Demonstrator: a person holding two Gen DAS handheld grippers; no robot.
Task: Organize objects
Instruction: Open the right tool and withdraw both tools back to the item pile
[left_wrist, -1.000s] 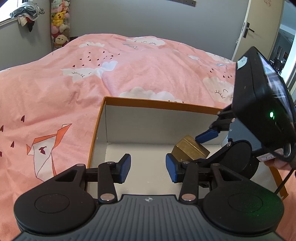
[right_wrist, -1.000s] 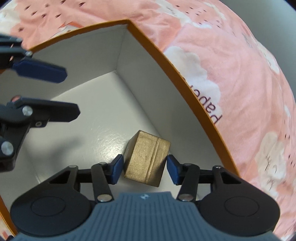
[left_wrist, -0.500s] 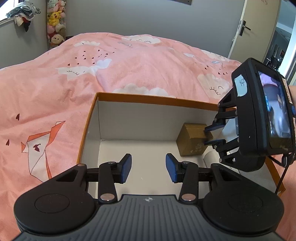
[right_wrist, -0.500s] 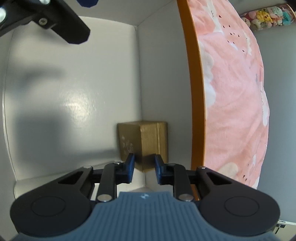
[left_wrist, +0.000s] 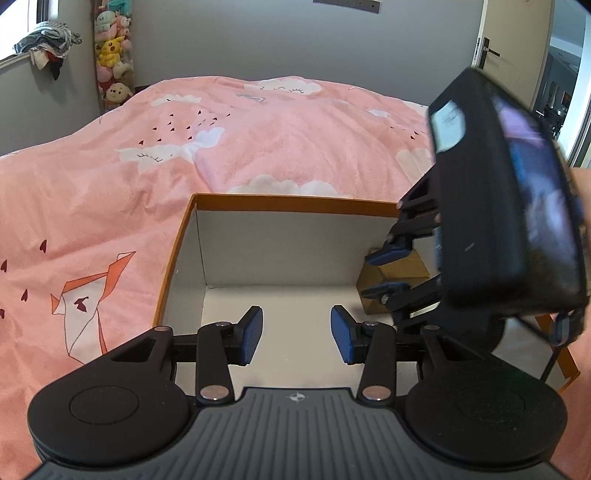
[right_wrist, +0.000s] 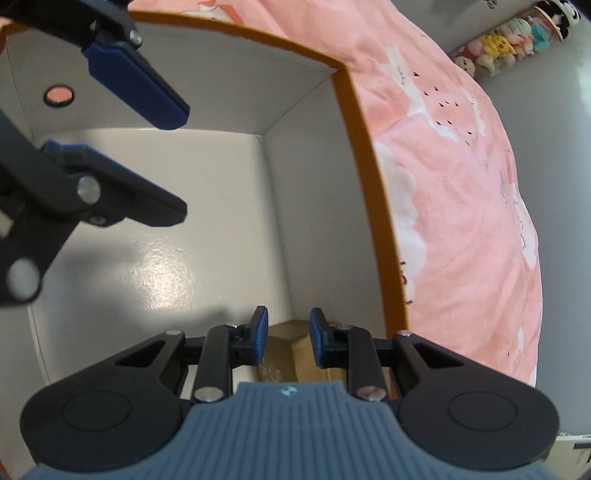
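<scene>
A small gold box (left_wrist: 397, 275) sits on the floor of an orange-rimmed cardboard box (left_wrist: 295, 201), in its far right corner. My right gripper (right_wrist: 285, 339) is above it, fingers partly open with a gap between them, and the gold box (right_wrist: 291, 350) shows below and between the fingers, apart from them. In the left wrist view the right gripper (left_wrist: 384, 271) hangs over the gold box. My left gripper (left_wrist: 296, 334) is open and empty over the near middle of the cardboard box; it also shows in the right wrist view (right_wrist: 159, 155).
The cardboard box lies on a bed with a pink patterned duvet (left_wrist: 258, 140). Plush toys (left_wrist: 110, 55) hang at the grey wall at back left. A door (left_wrist: 517, 51) stands at back right. The box's white walls (right_wrist: 306, 192) enclose both grippers.
My right gripper let go of the gold box in the corner and has pulled back and up. My left gripper stayed open and nearly still.
</scene>
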